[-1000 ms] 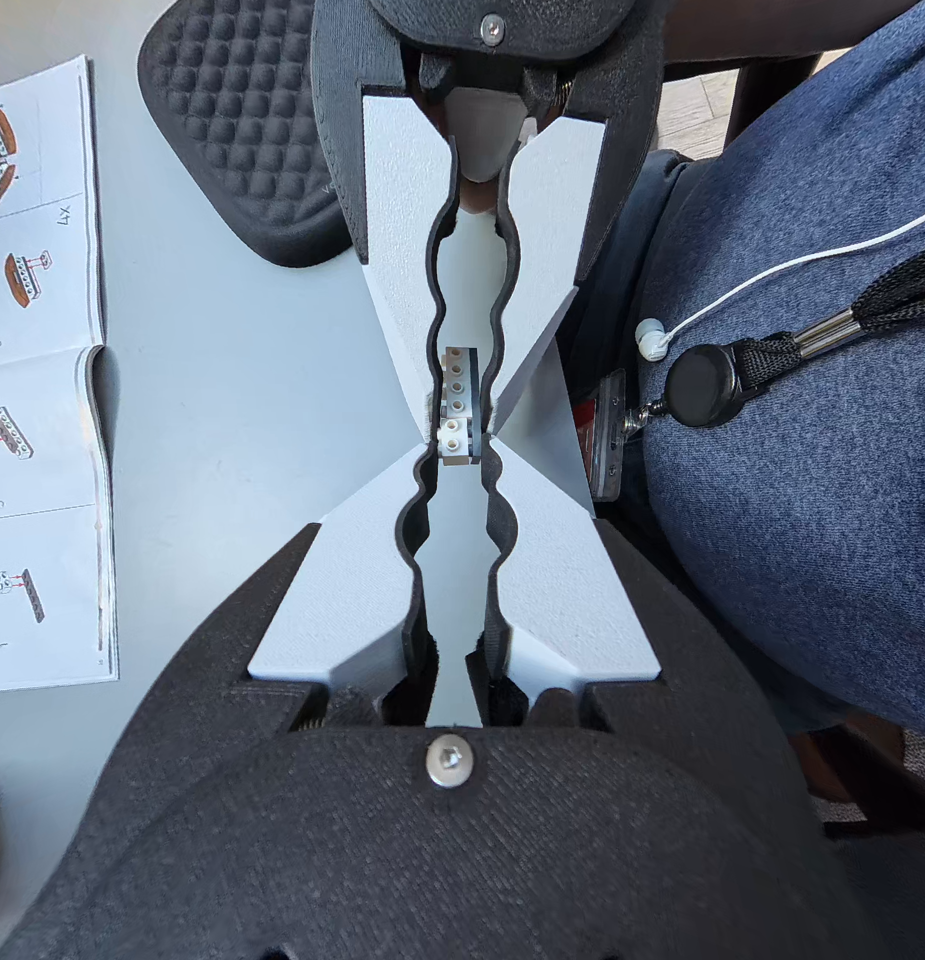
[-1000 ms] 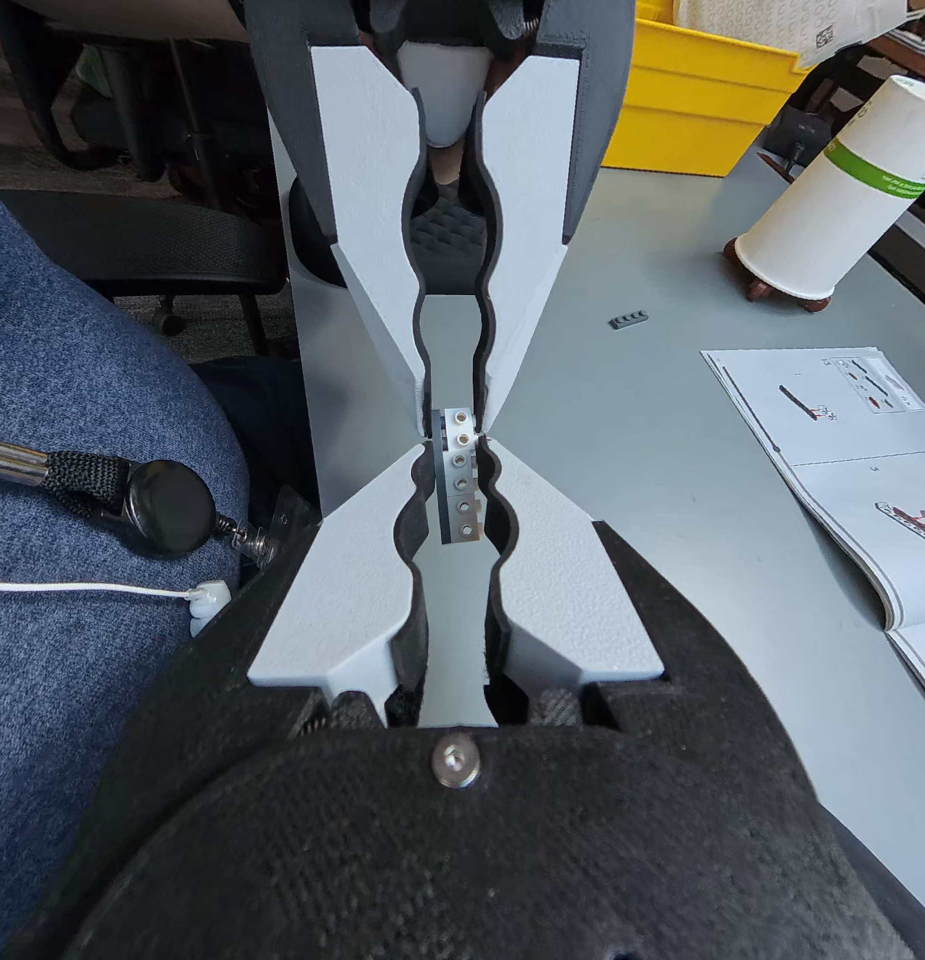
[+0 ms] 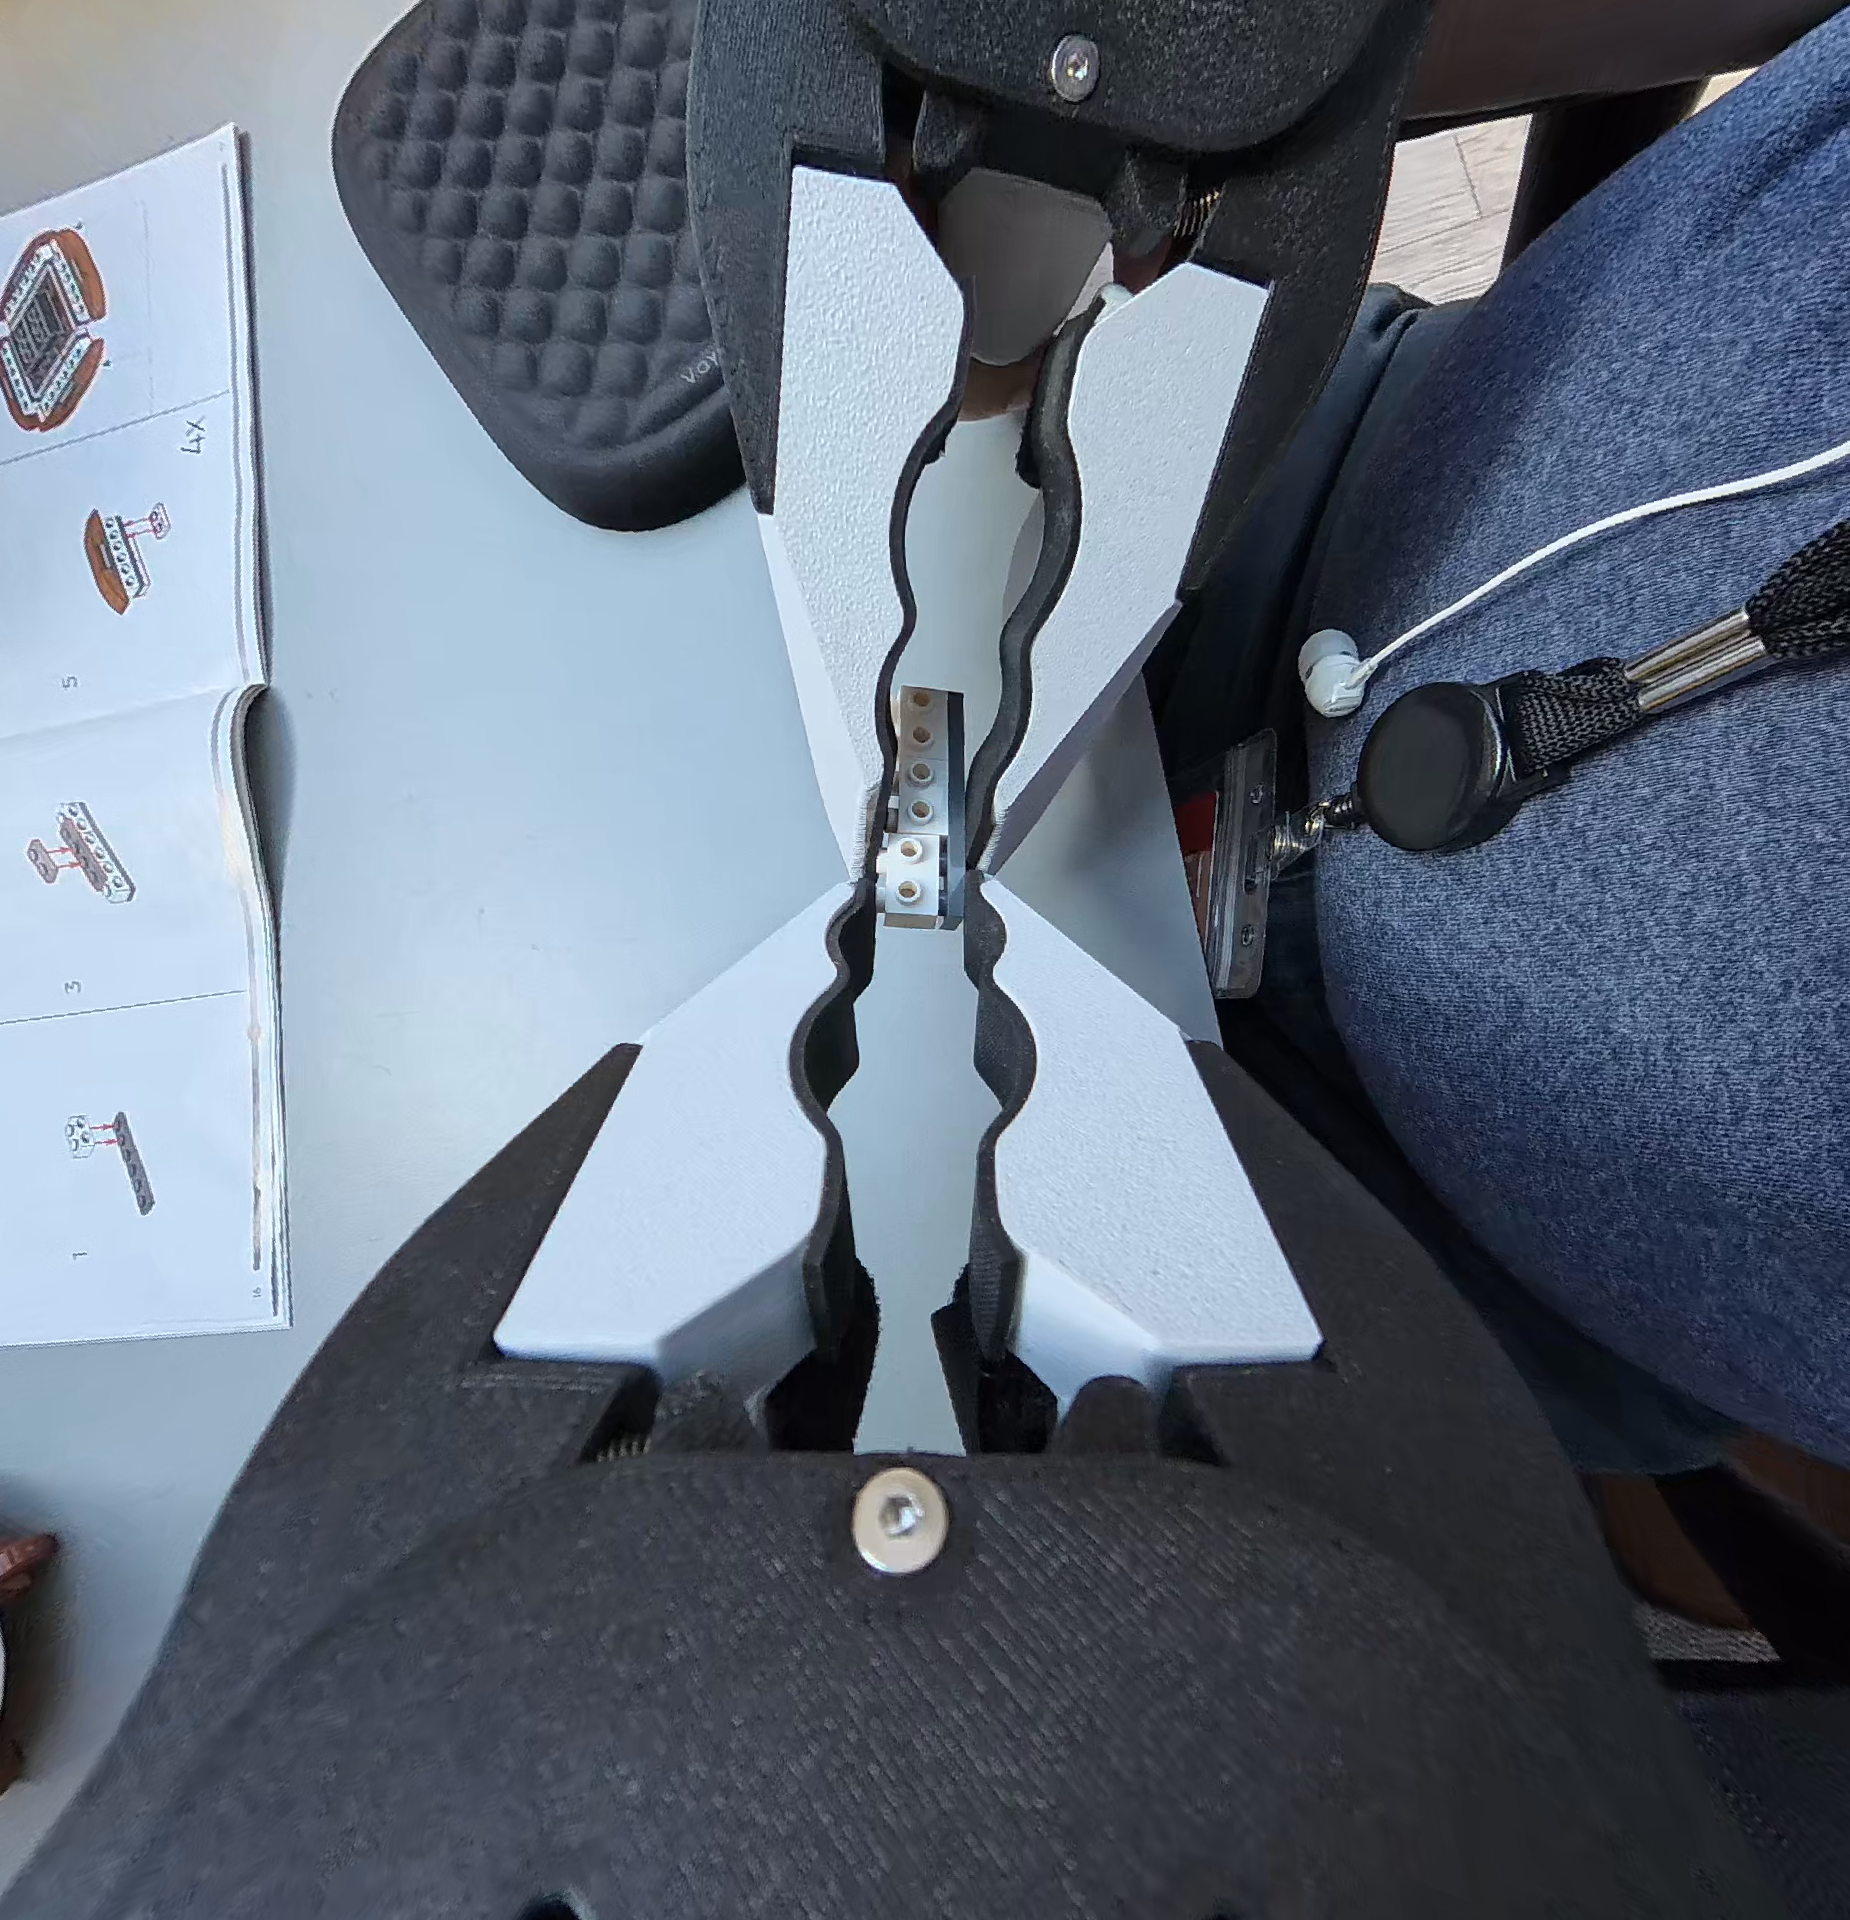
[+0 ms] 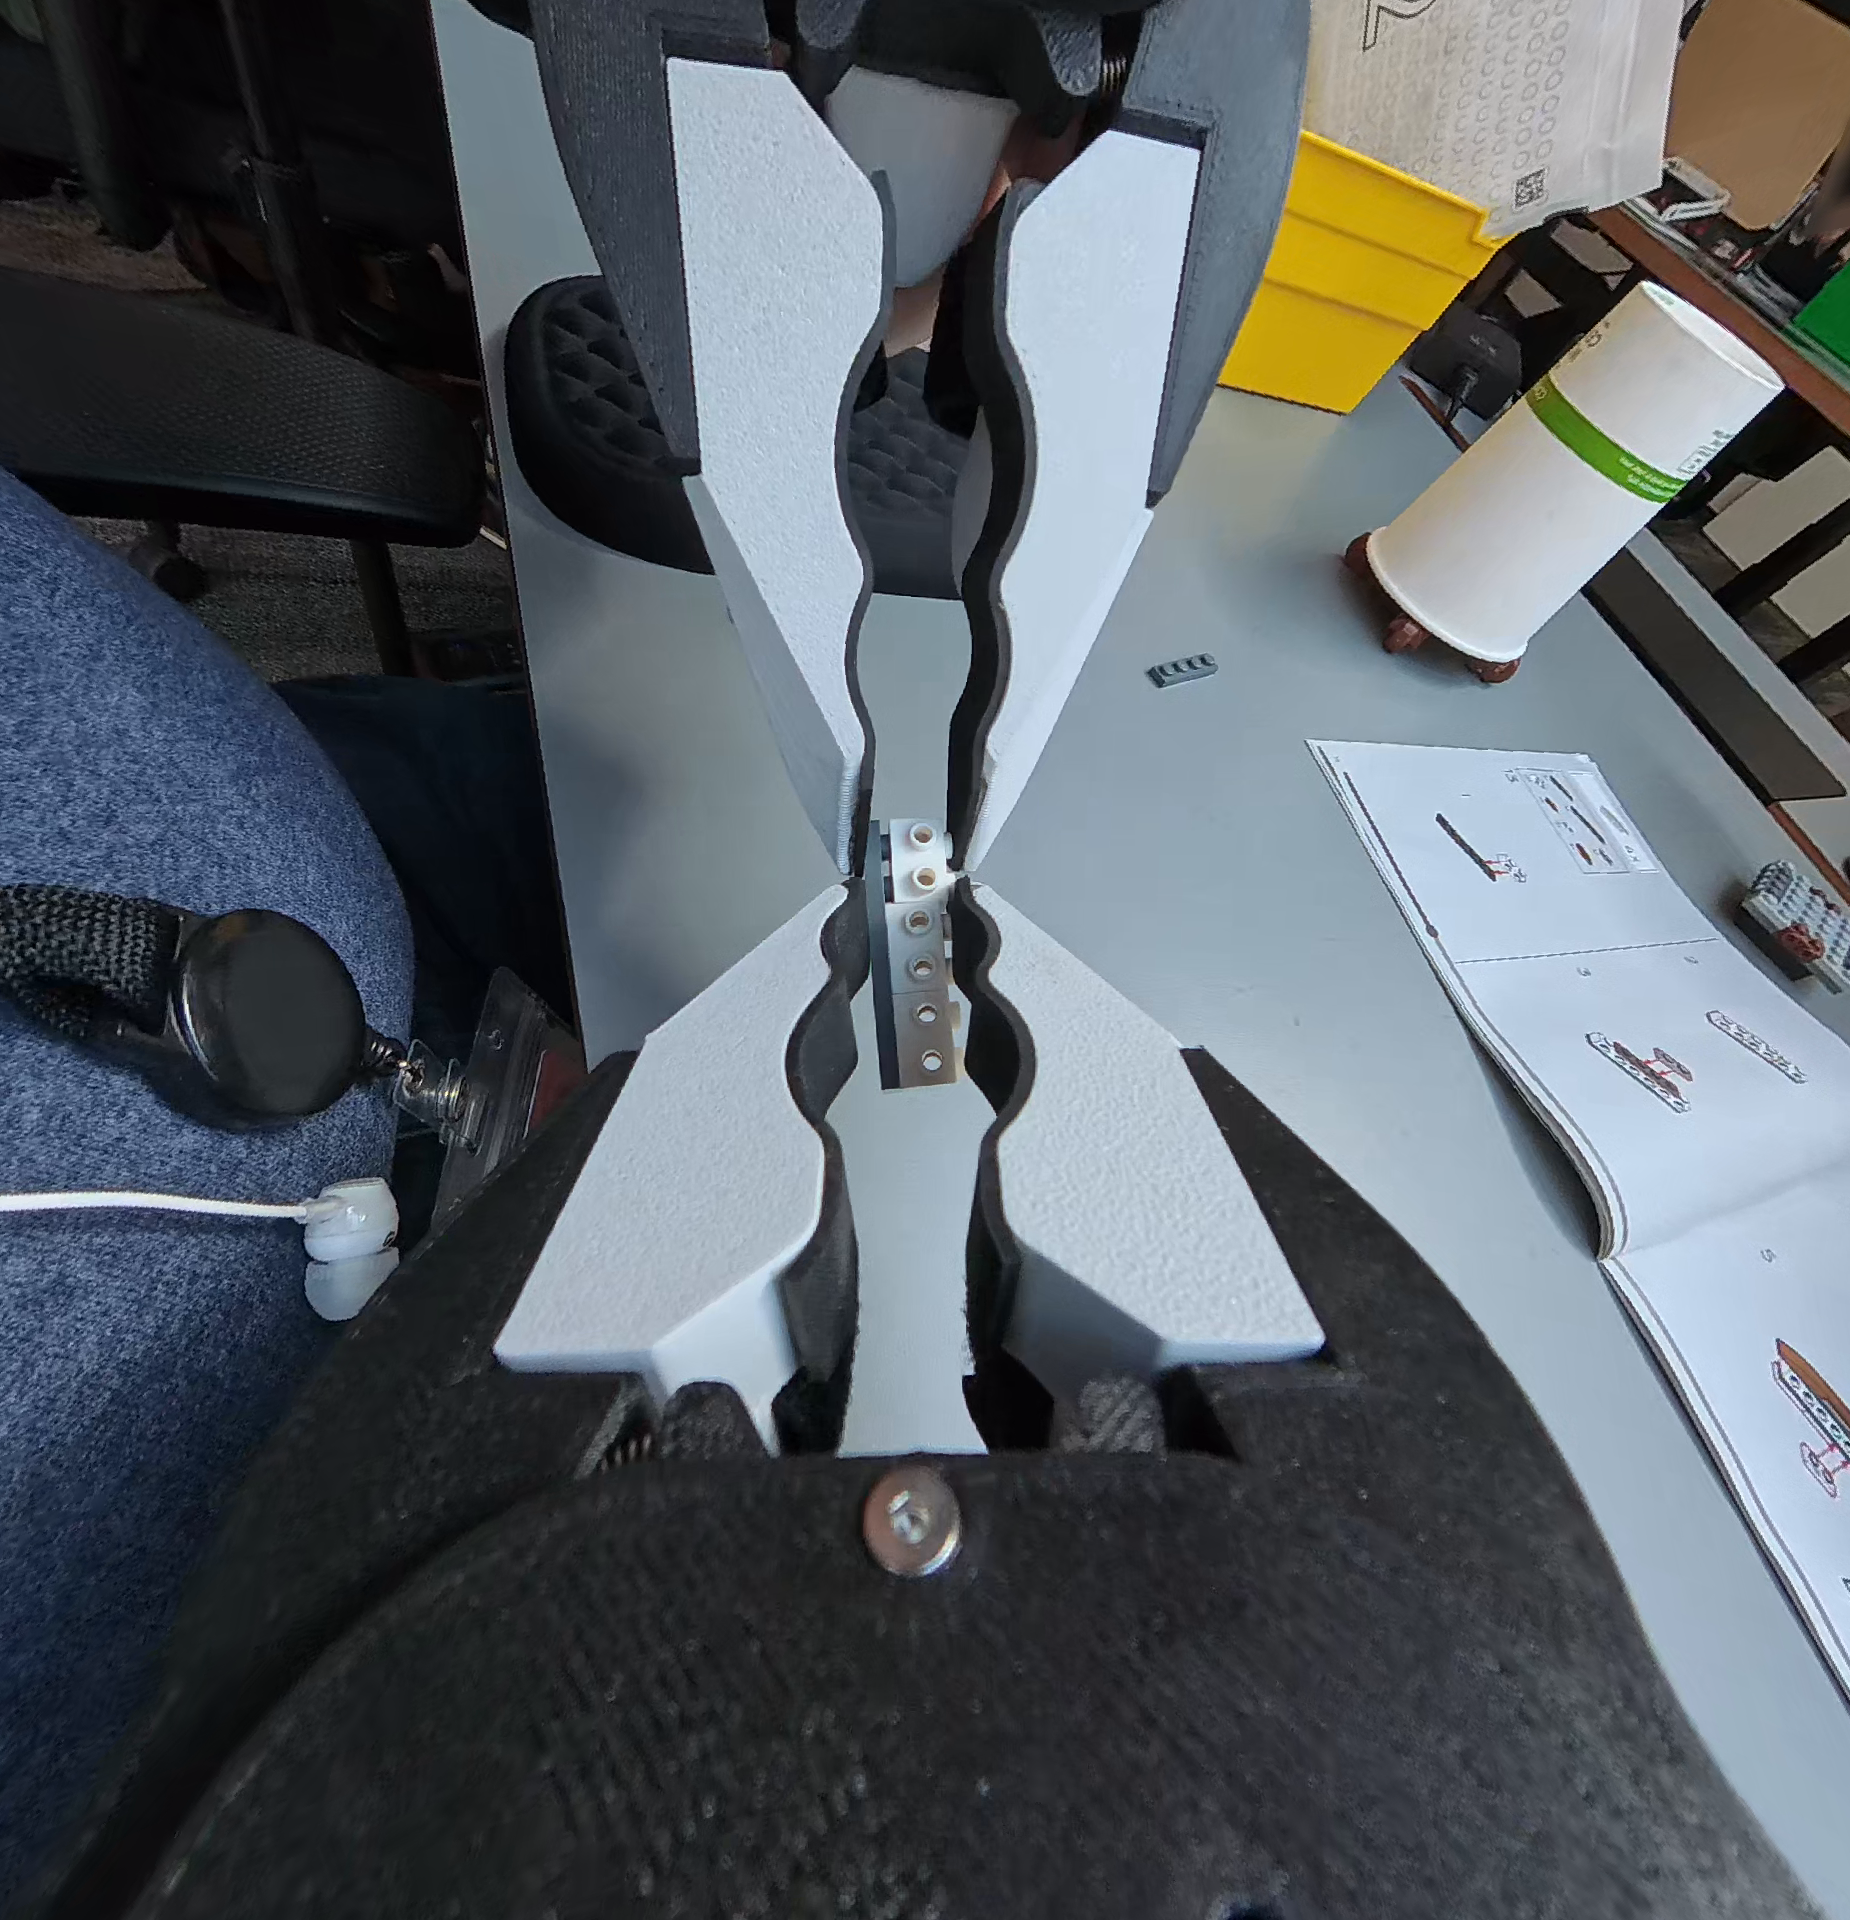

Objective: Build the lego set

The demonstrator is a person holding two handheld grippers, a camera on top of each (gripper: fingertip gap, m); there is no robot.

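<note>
Grippers, left [image 3: 916, 899] and right [image 4: 905, 883], meet at frame centre, jaws clenched on 1 brick strip [image 3: 926, 810] to press it together.

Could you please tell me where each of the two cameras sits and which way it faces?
Left wrist view: rides on the left gripper, looking along its fingers at the small grey-and-white lego strip; the person's blue-clad body shows on the right.
Right wrist view: rides on the right gripper, facing the opposite way; the blue-clad body shows on the left.
Shared: the strip, both grippers tip to tip, the open instruction booklet.
</note>
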